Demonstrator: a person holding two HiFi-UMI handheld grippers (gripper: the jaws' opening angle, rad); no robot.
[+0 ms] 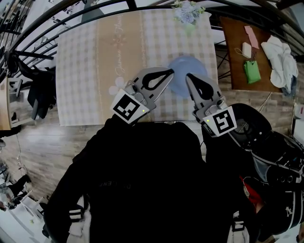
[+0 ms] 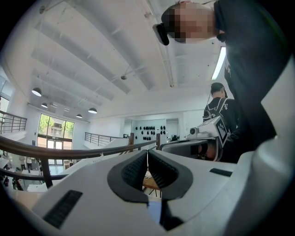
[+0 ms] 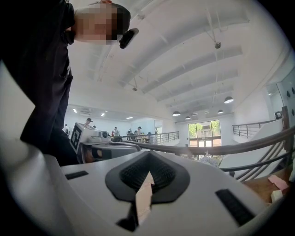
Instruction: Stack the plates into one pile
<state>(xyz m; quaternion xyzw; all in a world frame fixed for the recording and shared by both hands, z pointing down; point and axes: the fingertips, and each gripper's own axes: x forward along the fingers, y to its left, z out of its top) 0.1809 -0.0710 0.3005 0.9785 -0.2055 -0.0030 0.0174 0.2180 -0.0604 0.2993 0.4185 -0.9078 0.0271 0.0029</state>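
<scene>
Progress: you look done, one blue plate pile (image 1: pixel 187 65) on the table (image 1: pixel 80 71), no stray plates | left gripper (image 1: pixel 170 72): jaws pressed together, empty | right gripper (image 1: pixel 189 76): likewise

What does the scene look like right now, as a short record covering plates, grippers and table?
plates: one blue round shape on the table; how many plates are in it can't be told
left gripper: shut, empty, held above the table, tilted up toward the ceiling
right gripper: shut, empty, held beside the left one, also tilted up
table: checked cloth, flowers at the far edge
other plates: none seen elsewhere
</scene>
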